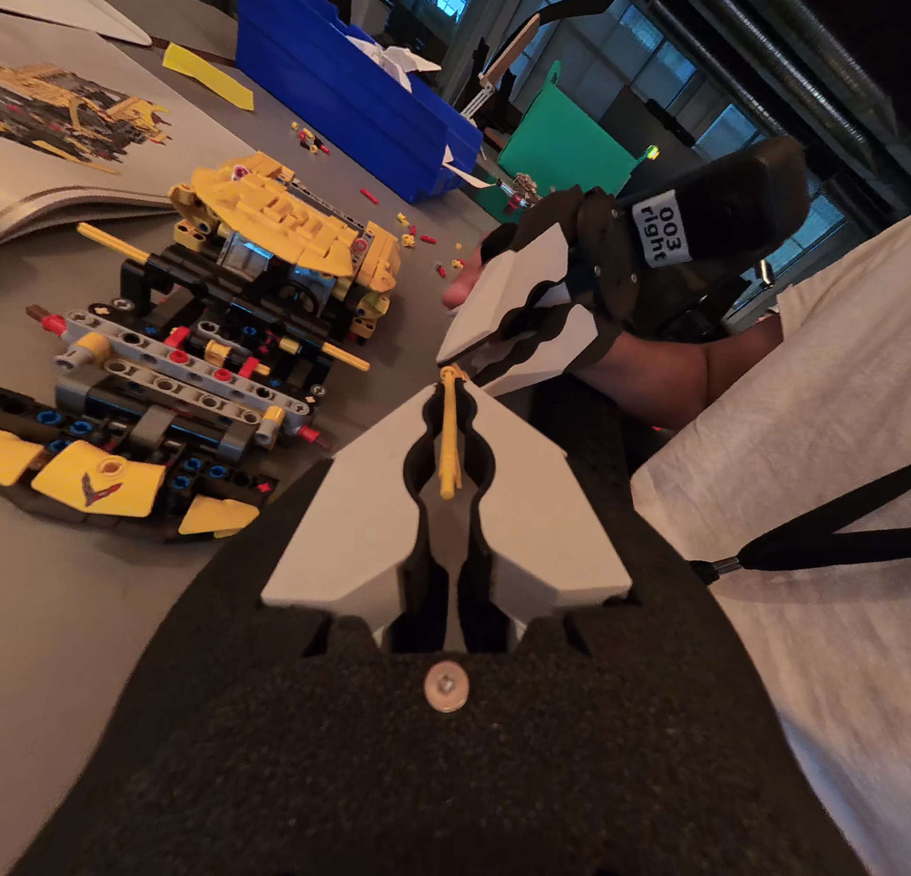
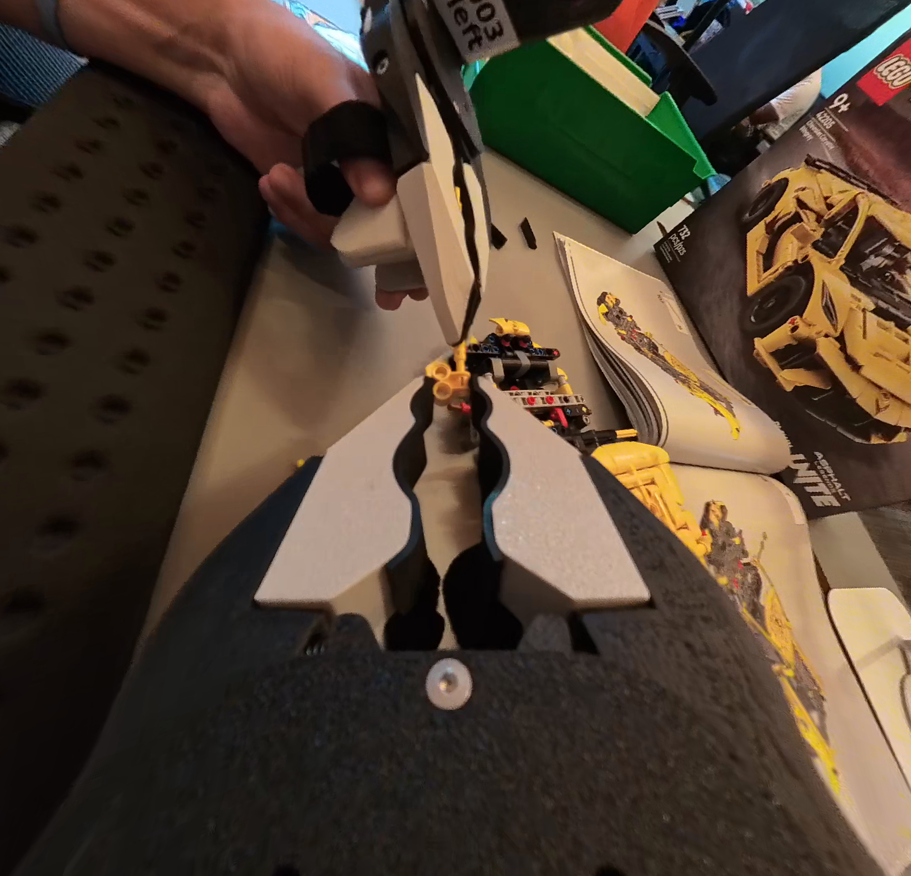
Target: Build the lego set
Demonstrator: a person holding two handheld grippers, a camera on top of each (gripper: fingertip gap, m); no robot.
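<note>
My left gripper (image 1: 451,384) is shut on a thin yellow axle (image 1: 448,453) that runs along the gap between its fingers, with its tip sticking out in front. My right gripper (image 2: 449,389) is shut on a small yellow connector with round holes (image 2: 443,382). The two grippers meet tip to tip above the table. The right gripper (image 1: 446,359) touches the axle's tip. The left gripper (image 2: 461,337) comes down from above, and the axle end (image 2: 461,354) reaches the connector. The part-built yellow and black Lego car (image 1: 236,310) lies on the table to the left, and it also shows behind the right fingertips (image 2: 532,374).
An open instruction booklet (image 1: 74,128) (image 2: 665,359) and the Lego box (image 2: 813,310) lie by the model. A blue bin (image 1: 345,98) and a green bin (image 1: 557,147) stand at the back. Small loose pieces (image 1: 419,236) are scattered on the table. A person's hands hold both grippers. Left and right tips are no more than a few centimetres apart.
</note>
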